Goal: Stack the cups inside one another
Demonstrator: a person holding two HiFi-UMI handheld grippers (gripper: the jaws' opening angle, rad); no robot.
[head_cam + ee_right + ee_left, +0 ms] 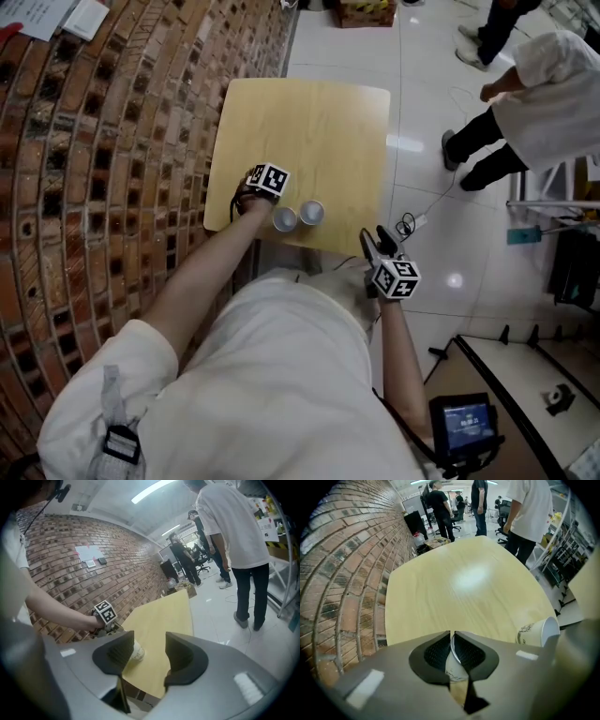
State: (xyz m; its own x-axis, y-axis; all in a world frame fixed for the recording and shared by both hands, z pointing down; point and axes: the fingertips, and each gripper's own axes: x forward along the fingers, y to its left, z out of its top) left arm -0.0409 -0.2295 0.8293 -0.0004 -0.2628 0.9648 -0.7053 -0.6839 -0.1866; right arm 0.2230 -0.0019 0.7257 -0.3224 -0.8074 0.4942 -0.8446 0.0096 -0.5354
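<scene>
Two white paper cups stand side by side near the front edge of the light wooden table (309, 122). My left gripper (275, 204) points steeply down onto the left cup (284, 219). In the left gripper view its jaws (452, 634) are shut on that cup's wall (453, 665), one pad inside the rim and one outside. The other cup (311, 213) stands free just to the right, and shows at the right of that view as the second cup (536, 632). My right gripper (376, 240) hangs off the table's front right corner, open and empty (149, 641), looking toward a cup (136, 652).
A brick wall (103, 159) runs along the table's left side. White tiled floor (441, 103) lies to the right, with a cable (412, 223) near the corner. People stand on the floor beyond the table (534, 103). A small screen (464, 427) is at lower right.
</scene>
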